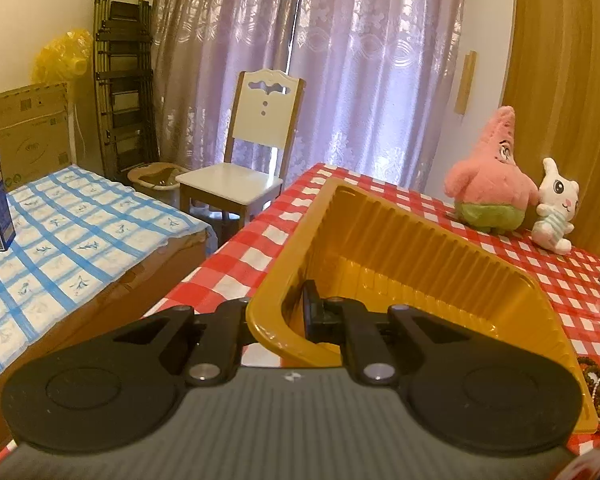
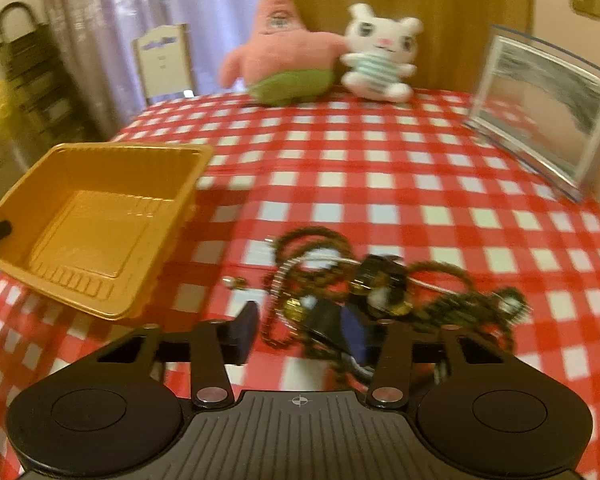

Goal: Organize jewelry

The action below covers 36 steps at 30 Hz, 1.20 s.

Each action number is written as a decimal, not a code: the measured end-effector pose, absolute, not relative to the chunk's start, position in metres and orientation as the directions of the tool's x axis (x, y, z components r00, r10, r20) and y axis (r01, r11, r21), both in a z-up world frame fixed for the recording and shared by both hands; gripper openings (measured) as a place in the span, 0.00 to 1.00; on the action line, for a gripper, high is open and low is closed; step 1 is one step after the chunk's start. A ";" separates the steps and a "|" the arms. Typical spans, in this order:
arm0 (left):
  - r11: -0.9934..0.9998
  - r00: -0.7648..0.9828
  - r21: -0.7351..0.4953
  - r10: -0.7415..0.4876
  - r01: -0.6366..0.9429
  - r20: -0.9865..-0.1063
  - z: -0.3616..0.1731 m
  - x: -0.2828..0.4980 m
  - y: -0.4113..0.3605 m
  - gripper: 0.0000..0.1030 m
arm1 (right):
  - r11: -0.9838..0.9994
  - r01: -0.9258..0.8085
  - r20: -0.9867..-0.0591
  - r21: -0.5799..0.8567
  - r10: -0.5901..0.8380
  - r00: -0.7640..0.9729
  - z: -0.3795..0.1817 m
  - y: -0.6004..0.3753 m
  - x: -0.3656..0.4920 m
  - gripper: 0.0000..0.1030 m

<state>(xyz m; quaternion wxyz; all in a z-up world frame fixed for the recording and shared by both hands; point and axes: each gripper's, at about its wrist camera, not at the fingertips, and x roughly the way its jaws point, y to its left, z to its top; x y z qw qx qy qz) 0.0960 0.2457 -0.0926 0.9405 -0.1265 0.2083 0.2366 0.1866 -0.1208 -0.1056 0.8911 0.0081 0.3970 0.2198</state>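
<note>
At table edge (image 2: 380, 168), left hand-held gripper (image 1: 284, 320) clamps tilted tray rim (image 1: 268, 304)

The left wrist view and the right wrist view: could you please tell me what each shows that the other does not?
Left wrist only: the blue checked bed and the left gripper shut on the yellow tray's rim.
Right wrist only: the clear picture frame and the jewelry pile at the right gripper.
Both: tray, pink plush, white bunny, red checked tablecloth.
</note>
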 end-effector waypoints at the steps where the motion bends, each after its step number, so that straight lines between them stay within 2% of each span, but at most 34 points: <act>1: 0.858 0.802 -0.137 0.391 -0.496 -0.452 -0.092 0.097 0.246 0.10 | 0.896 -0.401 -0.701 0.189 0.409 0.584 -0.107 -0.116 0.189 0.35; 4: 0.863 0.805 -0.129 0.387 -0.488 -0.450 -0.090 0.098 0.247 0.11 | 0.873 -0.453 -0.692 0.180 0.440 0.573 -0.108 -0.100 0.197 0.25; 20: 0.867 0.805 -0.124 0.382 -0.482 -0.454 -0.092 0.100 0.250 0.11 | 0.872 -0.475 -0.736 0.118 0.397 0.548 -0.143 -0.050 0.220 0.25; 24: 0.867 0.805 -0.126 0.381 -0.482 -0.455 -0.092 0.100 0.251 0.11 | 0.875 -0.475 -0.730 0.090 0.383 0.567 -0.143 -0.047 0.219 0.24; 26: 0.868 0.805 -0.126 0.378 -0.480 -0.457 -0.093 0.100 0.251 0.11 | 0.873 -0.481 -0.727 0.078 0.380 0.572 -0.143 -0.046 0.218 0.18; 32: 0.869 0.805 -0.127 0.375 -0.477 -0.460 -0.093 0.102 0.252 0.11 | 0.874 -0.481 -0.719 0.069 0.378 0.583 -0.140 -0.046 0.216 0.16; 36: 0.872 0.807 -0.126 0.371 -0.473 -0.460 -0.093 0.103 0.252 0.11 | 0.871 -0.479 -0.681 0.111 0.418 0.602 -0.120 -0.048 0.214 0.16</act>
